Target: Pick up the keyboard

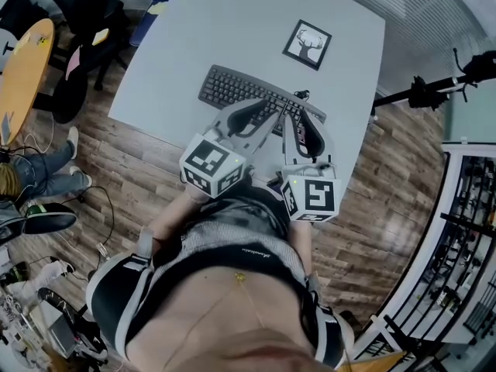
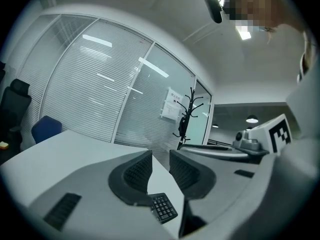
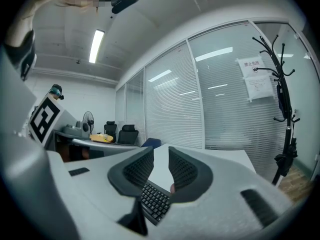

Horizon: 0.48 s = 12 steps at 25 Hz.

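A dark keyboard (image 1: 232,90) lies across the near half of the pale grey table (image 1: 225,22). Both grippers hover over its near side and point away from the person. My left gripper (image 1: 262,110) is over the keyboard's middle; my right gripper (image 1: 299,122) is over its right end. In the left gripper view the jaws (image 2: 160,163) stand a narrow gap apart with nothing between them, and the keyboard's number pad (image 2: 164,208) shows below. The right gripper (image 3: 161,160) also has a narrow empty gap, with keyboard keys (image 3: 152,201) under it.
A framed deer picture (image 1: 307,43) lies on the table beyond the keyboard. Office chairs (image 1: 85,22) and a round wooden table (image 1: 23,68) stand to the left. A black stand (image 1: 430,91) is right of the table, and a coat rack (image 3: 282,94) stands by the glass wall.
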Each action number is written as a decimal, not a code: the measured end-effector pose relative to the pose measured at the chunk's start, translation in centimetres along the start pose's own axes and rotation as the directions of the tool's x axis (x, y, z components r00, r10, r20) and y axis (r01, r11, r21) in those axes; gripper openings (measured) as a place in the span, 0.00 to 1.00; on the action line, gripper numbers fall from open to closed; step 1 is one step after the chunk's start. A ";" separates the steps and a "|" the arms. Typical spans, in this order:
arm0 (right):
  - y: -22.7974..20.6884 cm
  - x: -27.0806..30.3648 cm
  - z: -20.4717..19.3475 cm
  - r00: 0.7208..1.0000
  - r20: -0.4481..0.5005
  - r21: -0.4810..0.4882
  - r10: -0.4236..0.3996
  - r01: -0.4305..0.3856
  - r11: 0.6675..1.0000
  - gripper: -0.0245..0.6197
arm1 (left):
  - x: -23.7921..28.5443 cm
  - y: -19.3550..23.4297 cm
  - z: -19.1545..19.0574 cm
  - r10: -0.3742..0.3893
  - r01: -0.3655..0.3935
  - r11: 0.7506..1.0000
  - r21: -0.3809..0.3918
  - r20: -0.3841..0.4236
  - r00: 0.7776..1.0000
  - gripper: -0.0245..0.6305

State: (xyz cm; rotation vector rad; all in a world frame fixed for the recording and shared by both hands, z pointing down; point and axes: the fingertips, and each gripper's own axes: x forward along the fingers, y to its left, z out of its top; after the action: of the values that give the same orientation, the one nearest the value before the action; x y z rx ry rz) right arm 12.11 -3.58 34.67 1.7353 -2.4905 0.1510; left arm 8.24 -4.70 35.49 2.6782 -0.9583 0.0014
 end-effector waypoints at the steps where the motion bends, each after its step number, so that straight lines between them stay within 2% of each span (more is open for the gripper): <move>1: -0.2 0.0 -0.1 1.000 0.000 0.004 -0.001 0.001 1.000 0.19 | 0.2 0.0 0.0 -0.001 0.001 1.000 0.001 -0.001 1.000 0.17; 12: -2.1 0.9 0.1 0.999 0.014 0.030 -0.046 0.046 0.998 0.19 | 2.2 0.2 0.7 -0.047 0.047 0.999 -0.001 -0.007 0.999 0.17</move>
State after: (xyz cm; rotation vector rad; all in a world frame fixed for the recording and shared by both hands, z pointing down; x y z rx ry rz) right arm 13.74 -5.12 34.73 1.8105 -2.4687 0.1731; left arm 9.76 -6.36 35.06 2.6972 -0.8926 -0.0004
